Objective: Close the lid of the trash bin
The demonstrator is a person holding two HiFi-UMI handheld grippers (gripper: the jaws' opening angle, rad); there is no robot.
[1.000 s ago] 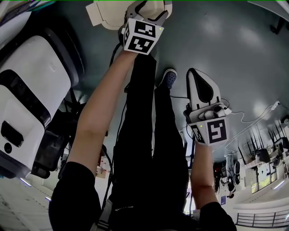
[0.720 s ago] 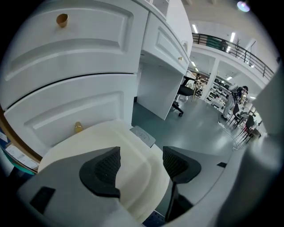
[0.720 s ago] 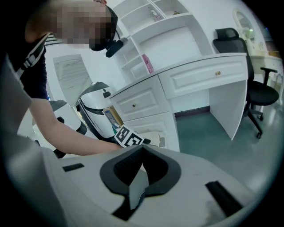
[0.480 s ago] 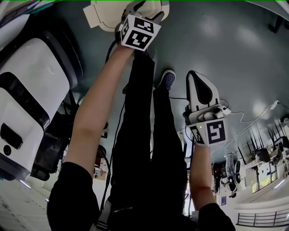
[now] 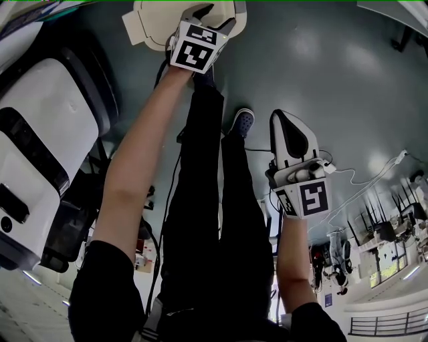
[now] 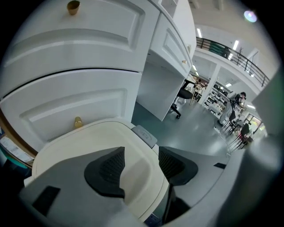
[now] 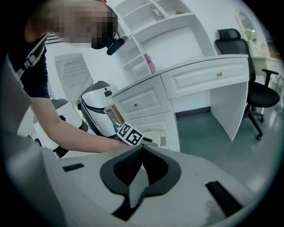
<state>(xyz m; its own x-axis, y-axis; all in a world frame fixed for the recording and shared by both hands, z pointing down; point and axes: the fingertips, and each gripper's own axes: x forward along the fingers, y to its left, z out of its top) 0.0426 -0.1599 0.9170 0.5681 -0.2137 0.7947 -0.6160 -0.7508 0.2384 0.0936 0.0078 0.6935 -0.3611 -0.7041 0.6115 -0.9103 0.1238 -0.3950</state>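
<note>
The trash bin's cream lid [image 5: 150,23] shows at the top of the head view, on the grey floor. My left gripper [image 5: 200,12] reaches down onto it. In the left gripper view the lid [image 6: 88,142] fills the space under and between the jaws, and its rounded edge runs through the gap. My left gripper [image 6: 141,166] is closing, with a sliver of room still showing beside the right pad. A grey latch tab [image 6: 144,133] sits at the lid's far edge. My right gripper [image 5: 286,123] hangs in the air to the right, shut and empty [image 7: 142,148].
A large white and black machine [image 5: 40,133] stands at the left. The person's legs and shoe [image 5: 242,121] are between the grippers. A white cable [image 5: 374,177] lies on the floor. White drawers with gold knobs [image 6: 75,71] rise behind the bin; an office chair [image 7: 248,66] stands farther right.
My left gripper has edged farther up the picture over the lid. The right gripper has kept its pose.
</note>
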